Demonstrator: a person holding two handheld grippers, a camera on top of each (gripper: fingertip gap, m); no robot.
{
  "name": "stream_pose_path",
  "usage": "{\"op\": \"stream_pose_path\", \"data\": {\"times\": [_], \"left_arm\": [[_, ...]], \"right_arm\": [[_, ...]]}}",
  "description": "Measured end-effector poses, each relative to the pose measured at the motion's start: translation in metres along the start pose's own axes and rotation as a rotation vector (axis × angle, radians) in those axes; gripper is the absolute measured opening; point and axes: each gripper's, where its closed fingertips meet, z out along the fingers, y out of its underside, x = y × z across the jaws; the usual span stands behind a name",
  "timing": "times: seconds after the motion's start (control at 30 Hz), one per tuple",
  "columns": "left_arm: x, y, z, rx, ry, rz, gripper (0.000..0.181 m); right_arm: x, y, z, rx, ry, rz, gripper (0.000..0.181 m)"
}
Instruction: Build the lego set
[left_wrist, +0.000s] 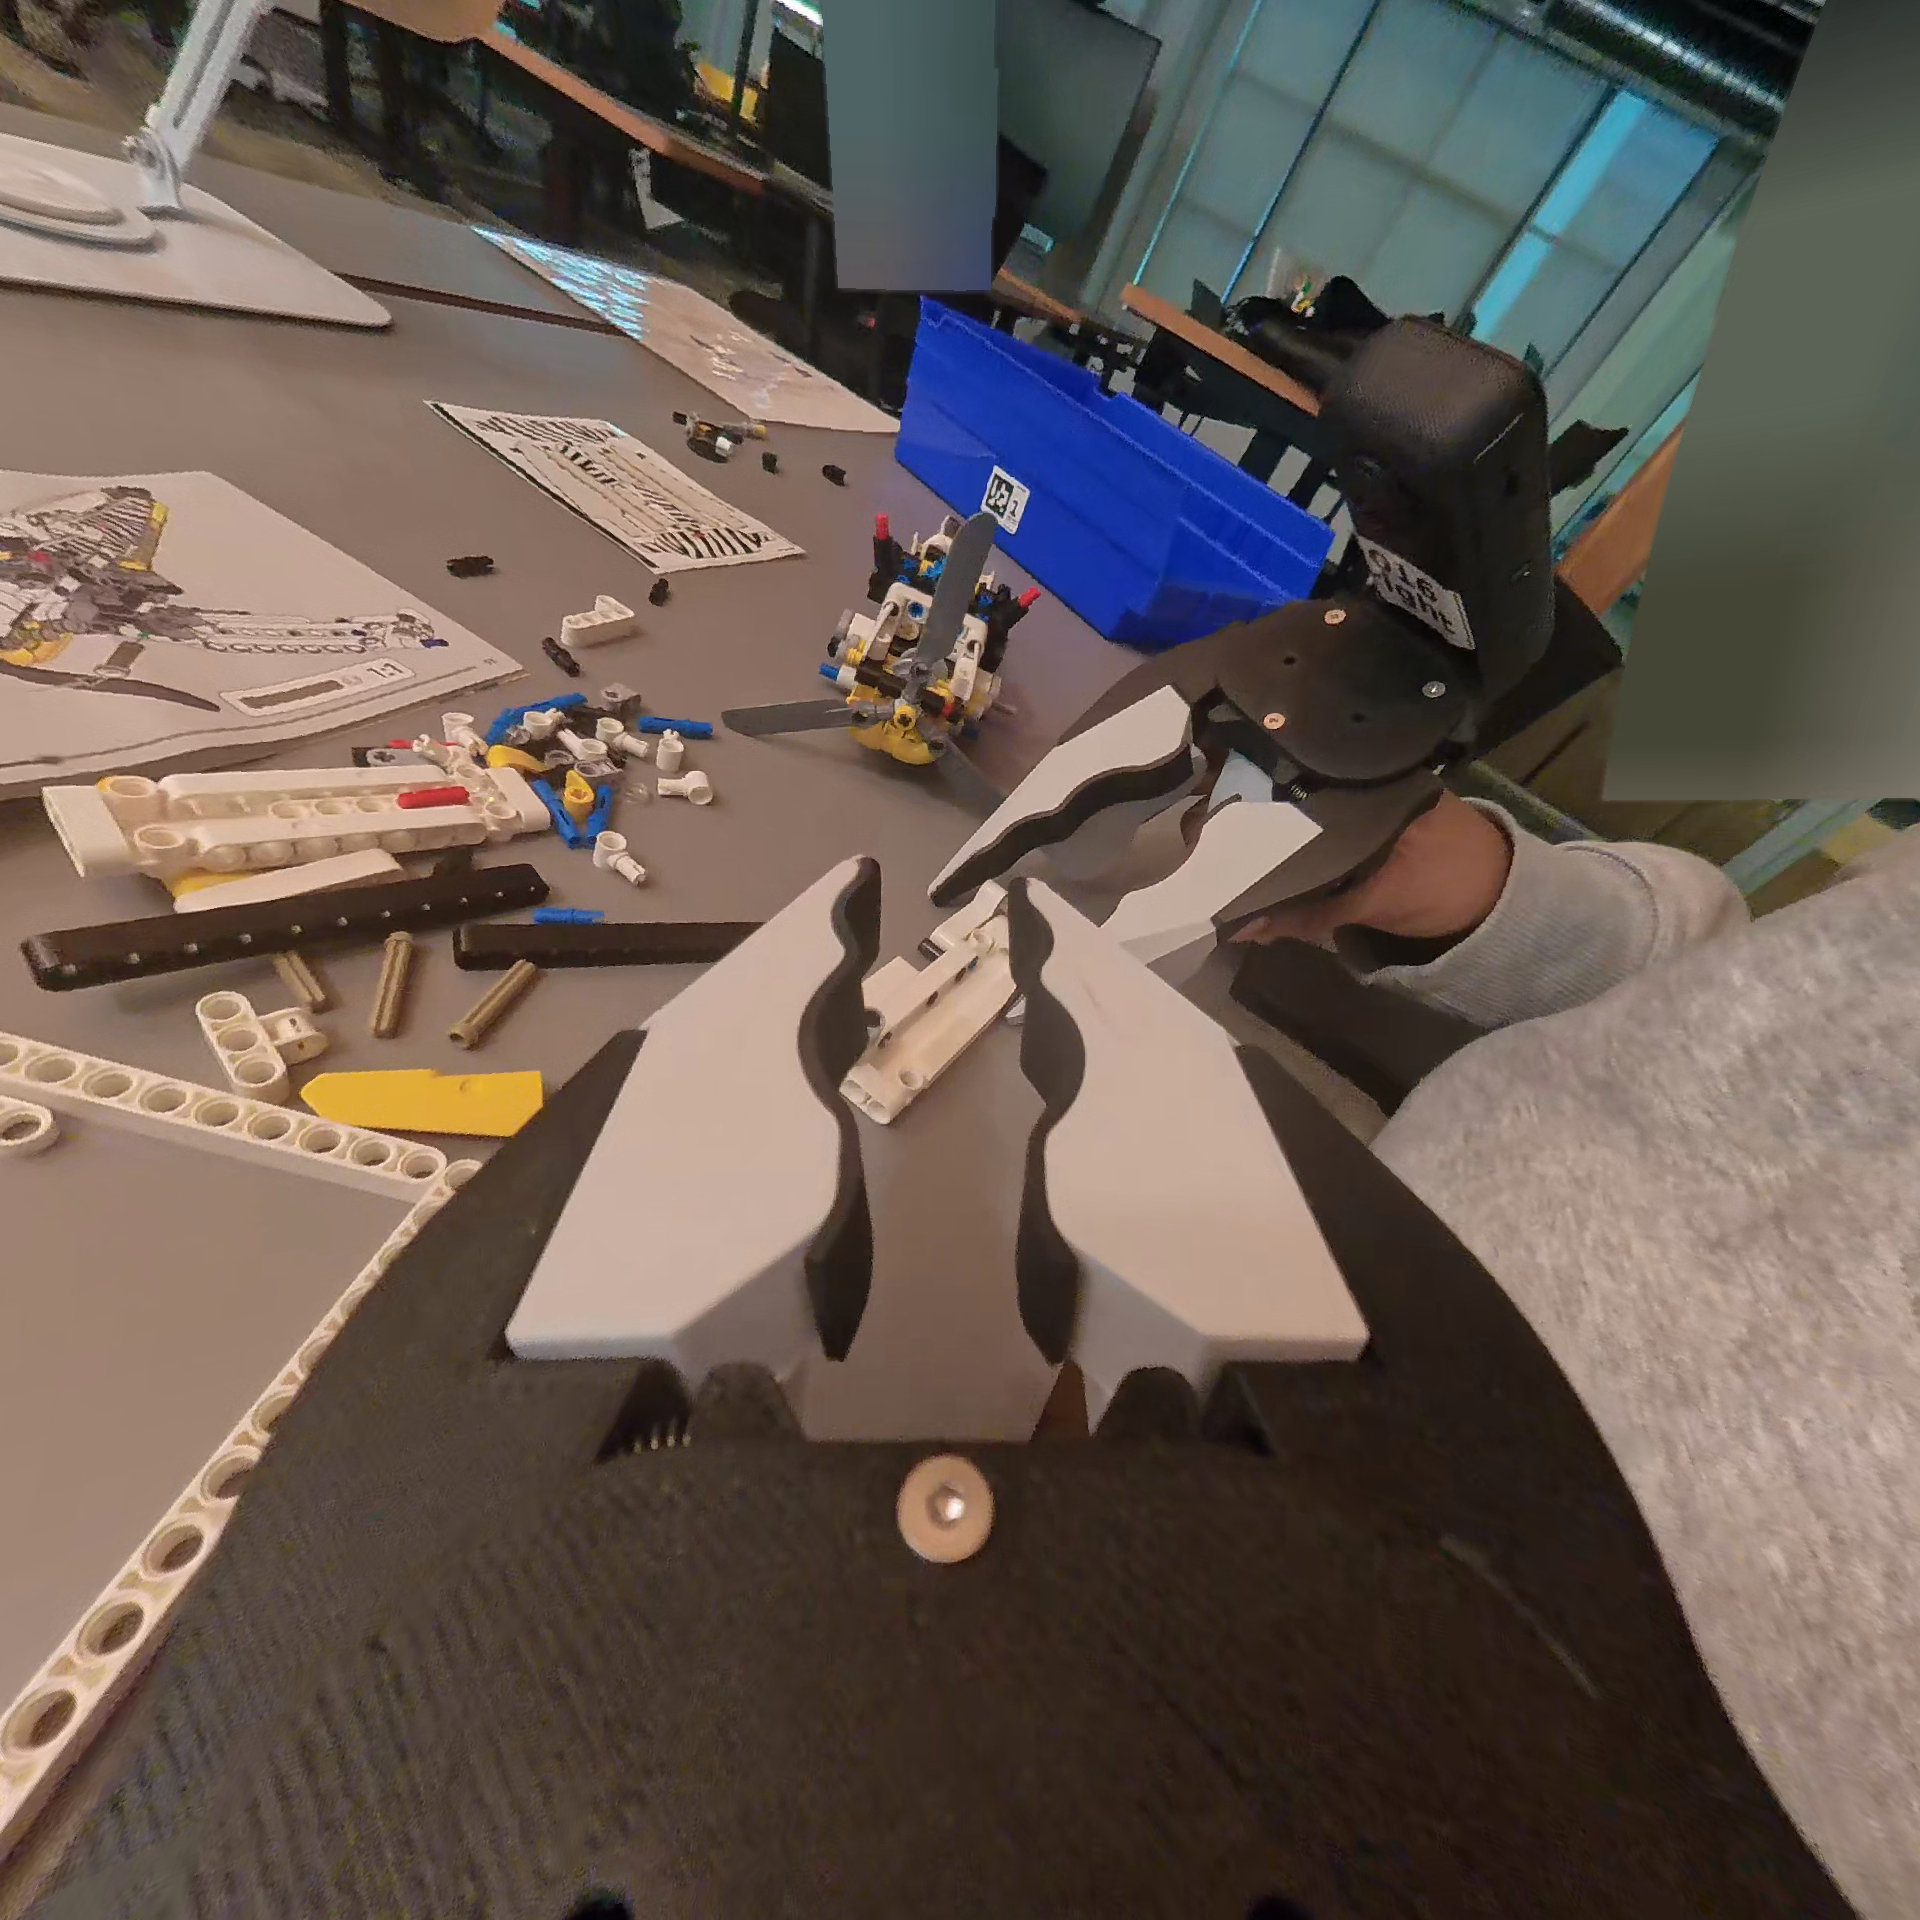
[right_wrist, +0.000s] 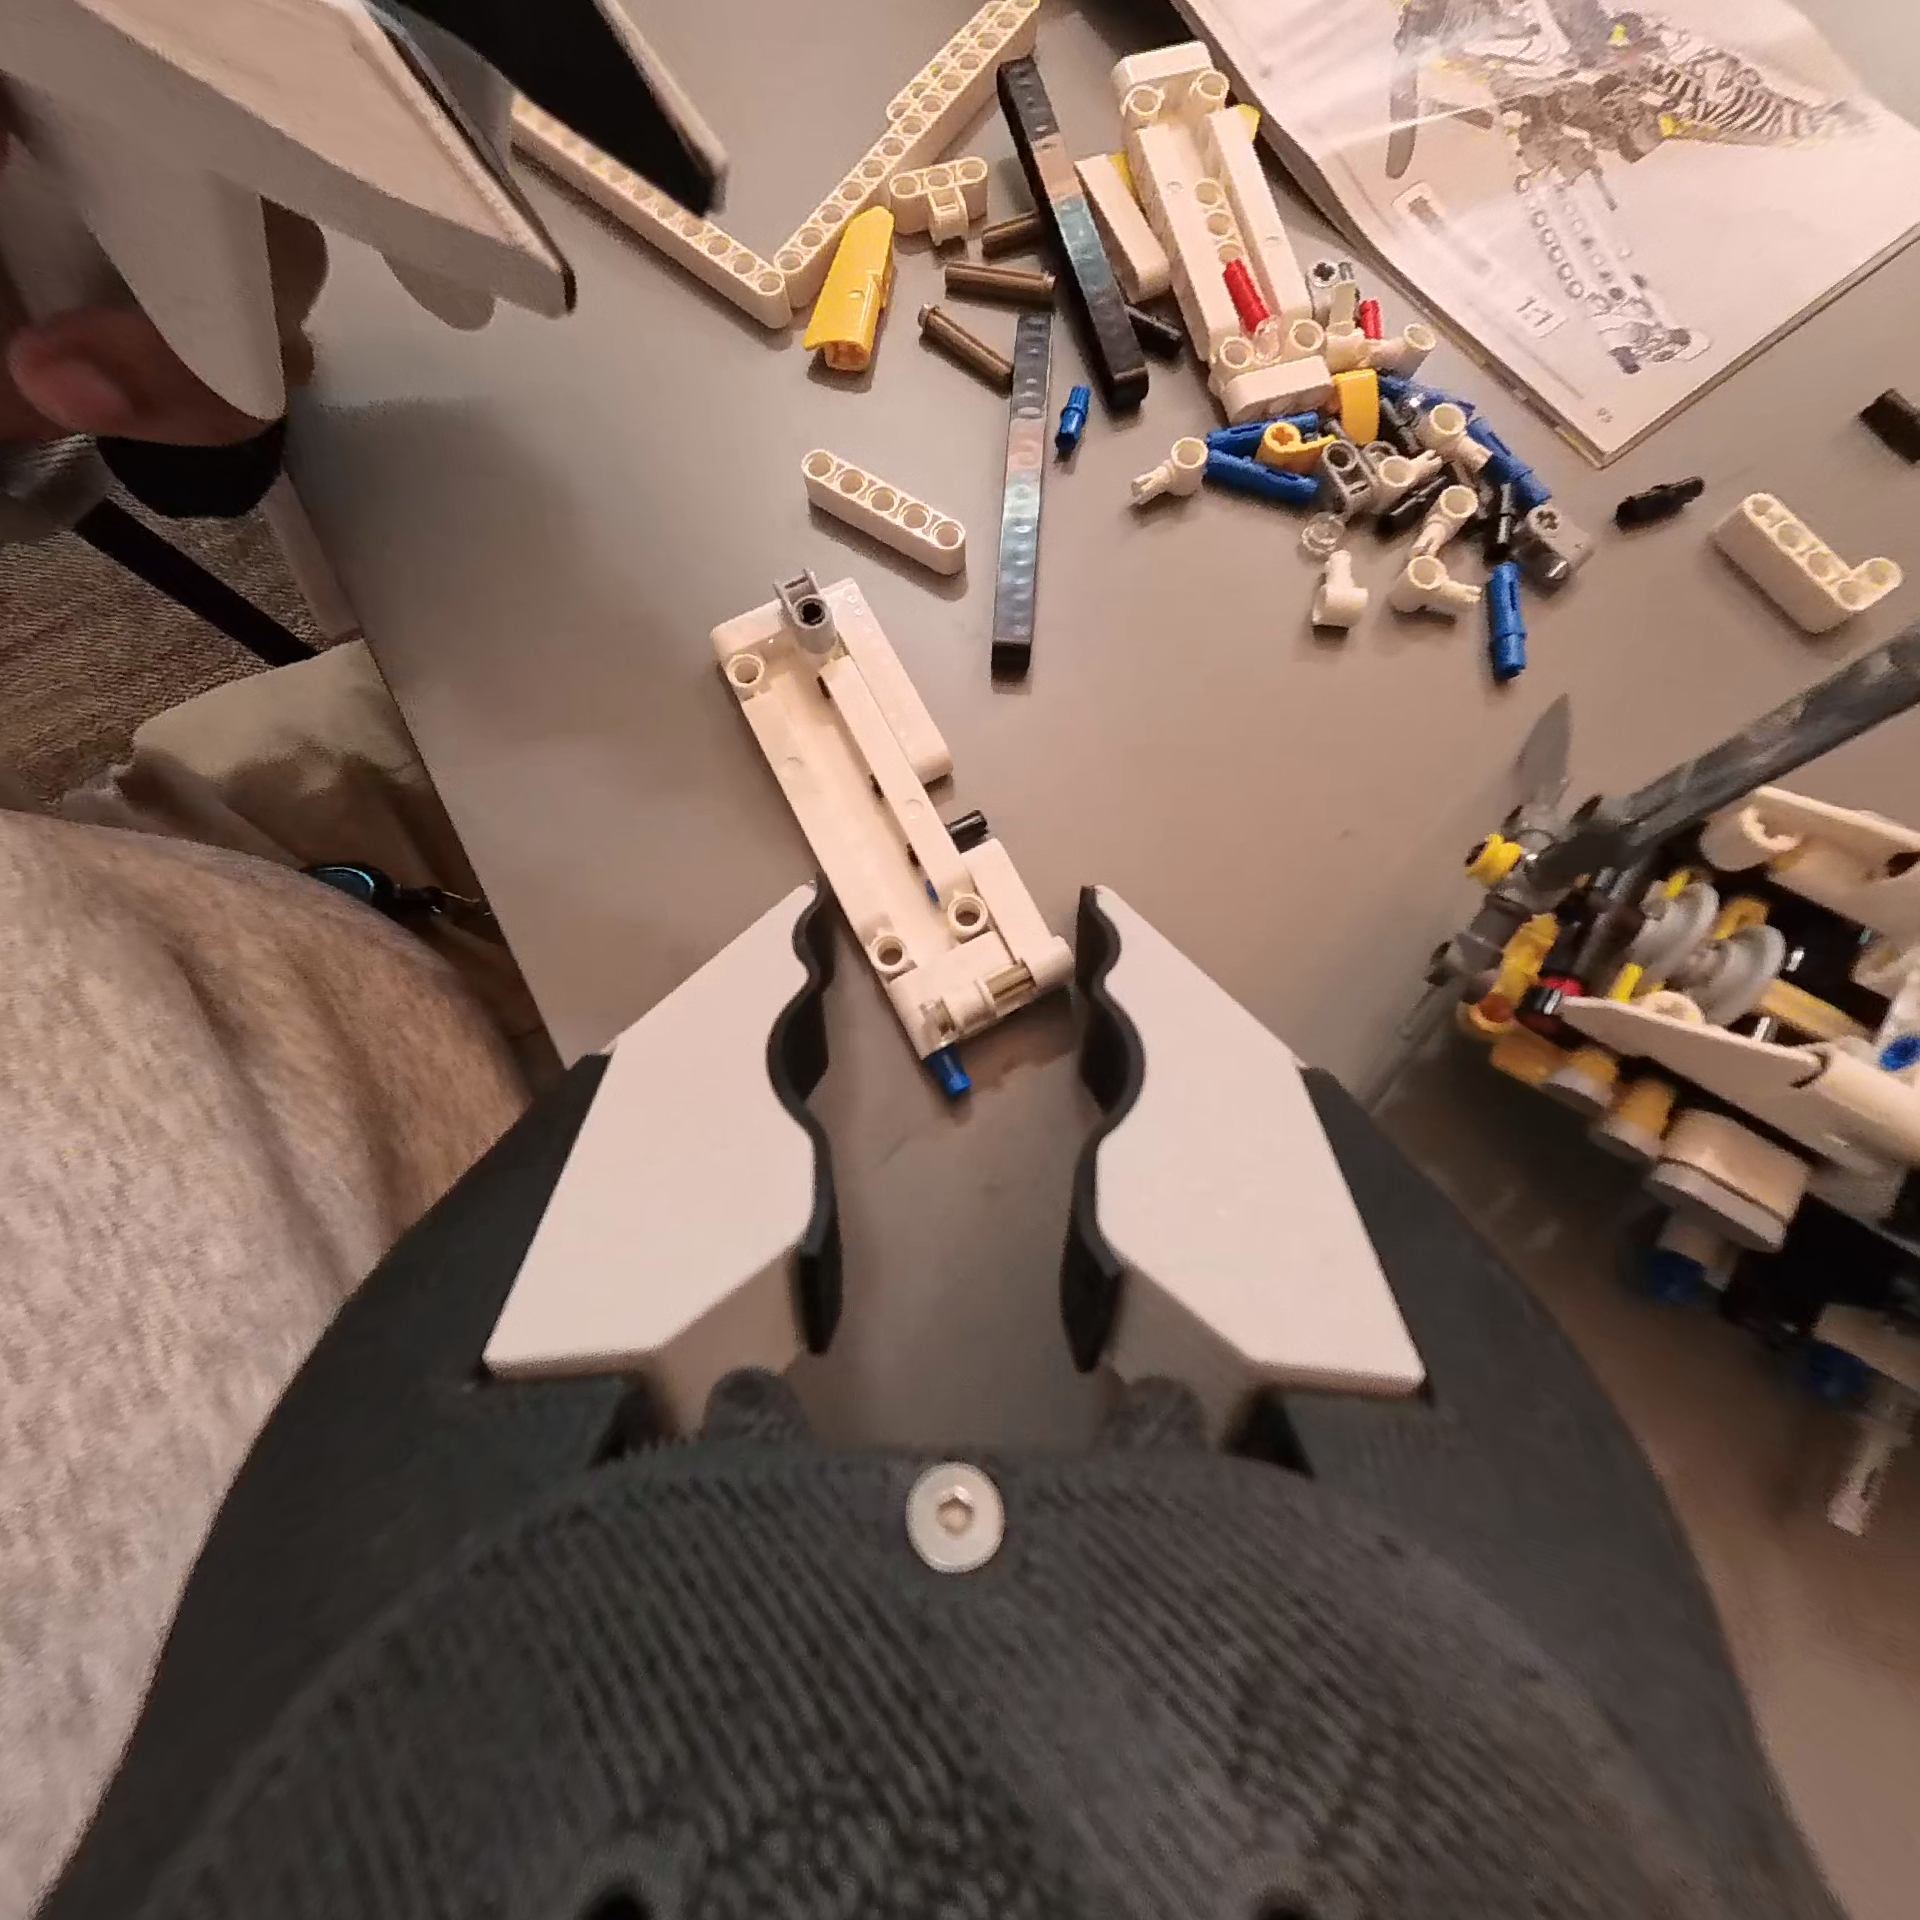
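Observation:
A white lego sub-assembly (right_wrist: 873, 821) with a grey connector at its far end and a blue pin at its near end lies flat on the grey table (right_wrist: 644, 499). My right gripper (right_wrist: 948, 904) is open, its fingertips on either side of the assembly's near end, not closed on it. My left gripper (left_wrist: 940, 894) is open and empty and hovers above the table. The assembly shows between its fingers in the left wrist view (left_wrist: 935, 1008). The right gripper (left_wrist: 1091, 883) also shows there, and the left gripper (right_wrist: 623, 229) shows at the top left of the right wrist view.
A part-built yellow and white plane model (left_wrist: 914, 665) with a grey propeller stands near a blue bin (left_wrist: 1091, 520). Loose pins (right_wrist: 1382, 468), black beams (left_wrist: 281, 925), a white beam frame (left_wrist: 208, 1122), a yellow panel (left_wrist: 426, 1101), an instruction booklet (left_wrist: 208, 623) and a sticker sheet (left_wrist: 623, 488) lie around. My right fingertips sit around 10 centimeters from my left ones.

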Motion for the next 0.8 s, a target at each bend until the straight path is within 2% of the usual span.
{"op": "stream_pose_path", "data": {"times": [0.53,0.67,0.8], "left_arm": [[0.001,-0.019,-0.001,0.102,0.154,-0.175,0.028],[0.005,-0.025,0.005,0.112,0.191,-0.153,0.031],[0.006,-0.028,0.016,0.106,0.197,-0.118,0.032]], "right_arm": [[0.003,0.006,-0.007,0.015,0.057,0.024,0.042],[0.003,0.02,-0.021,0.01,0.098,0.053,0.041],[0.011,0.047,-0.05,-0.025,0.181,0.096,0.04]]}}
